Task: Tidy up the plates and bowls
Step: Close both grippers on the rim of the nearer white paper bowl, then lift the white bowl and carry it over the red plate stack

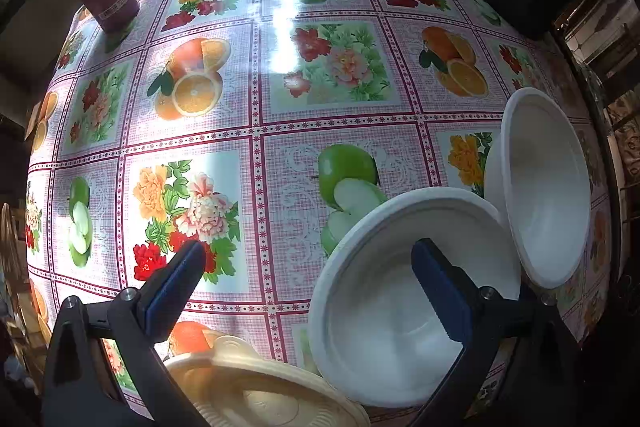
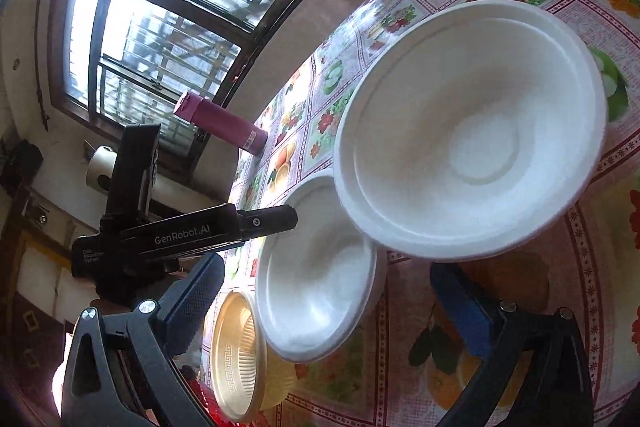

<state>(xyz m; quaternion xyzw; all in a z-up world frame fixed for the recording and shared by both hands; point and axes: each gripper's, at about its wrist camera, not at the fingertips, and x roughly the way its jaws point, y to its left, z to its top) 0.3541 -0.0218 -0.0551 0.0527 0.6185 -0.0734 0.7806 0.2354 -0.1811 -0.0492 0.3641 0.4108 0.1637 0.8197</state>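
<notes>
The tablecloth (image 1: 280, 131) is a glossy, smooth sheet, plastic-coated by its look, and it reflects window light in bright streaks. The two white bowls (image 1: 400, 311) (image 1: 548, 187) have a matt, slightly grainy finish resembling foam or pressed paper pulp; the view does not settle which. The cream dish (image 2: 240, 355) is ribbed, with a soft metallic gold sheen inside. The magenta bottle (image 2: 224, 123) has a smooth satin finish. The left gripper (image 1: 308, 291) and right gripper (image 2: 332, 307) have matt black plastic frames, bright metal pins and blue textured pads (image 2: 466, 311). The window frame (image 2: 108, 11) looks like dark painted metal.
</notes>
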